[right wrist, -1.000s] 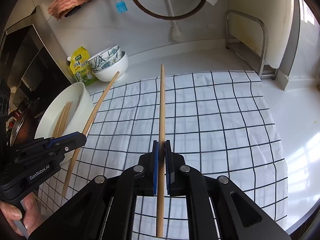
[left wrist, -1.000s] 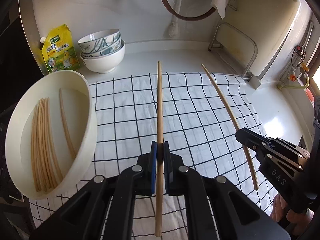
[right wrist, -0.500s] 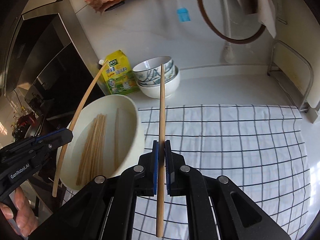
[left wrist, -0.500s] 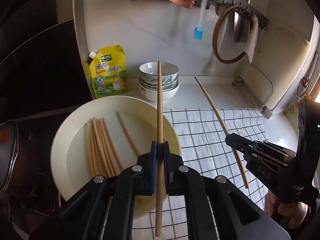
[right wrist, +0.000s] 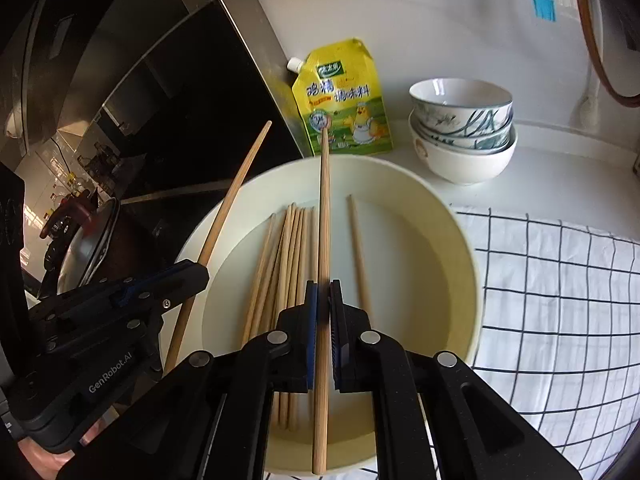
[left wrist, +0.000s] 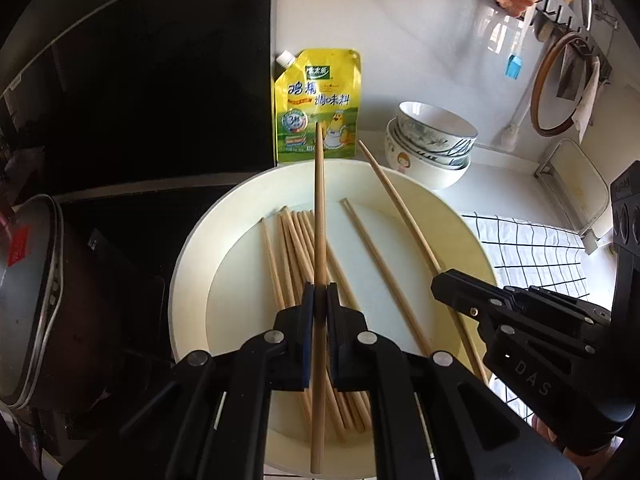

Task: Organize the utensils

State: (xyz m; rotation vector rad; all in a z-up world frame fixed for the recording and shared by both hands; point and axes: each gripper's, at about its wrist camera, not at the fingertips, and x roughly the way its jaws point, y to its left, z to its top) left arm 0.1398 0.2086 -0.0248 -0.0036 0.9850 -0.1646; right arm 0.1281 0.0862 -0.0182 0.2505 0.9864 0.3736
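A cream round basin (left wrist: 192, 256) (right wrist: 460, 240) holds several wooden chopsticks (left wrist: 292, 248) (right wrist: 288, 256) lying side by side, with one apart (left wrist: 380, 272) (right wrist: 358, 252). My left gripper (left wrist: 319, 308) is shut on a chopstick (left wrist: 319, 208) held above the basin; it also shows in the right wrist view (right wrist: 188, 276) with that chopstick (right wrist: 236, 192). My right gripper (right wrist: 323, 304) is shut on another chopstick (right wrist: 324, 208) above the basin; it shows in the left wrist view (left wrist: 444, 280) with its chopstick (left wrist: 400, 204).
A yellow seasoning pouch (left wrist: 316, 104) (right wrist: 344, 100) and stacked bowls (left wrist: 432, 144) (right wrist: 464, 128) stand behind the basin. A black-checked white cloth (left wrist: 532, 248) (right wrist: 560, 288) lies to the right. A dark stove and a pot (left wrist: 28, 296) are at the left.
Both grippers have swung left from over the checked cloth to above the basin, each still holding its chopstick. The basin now fills the middle of both views.
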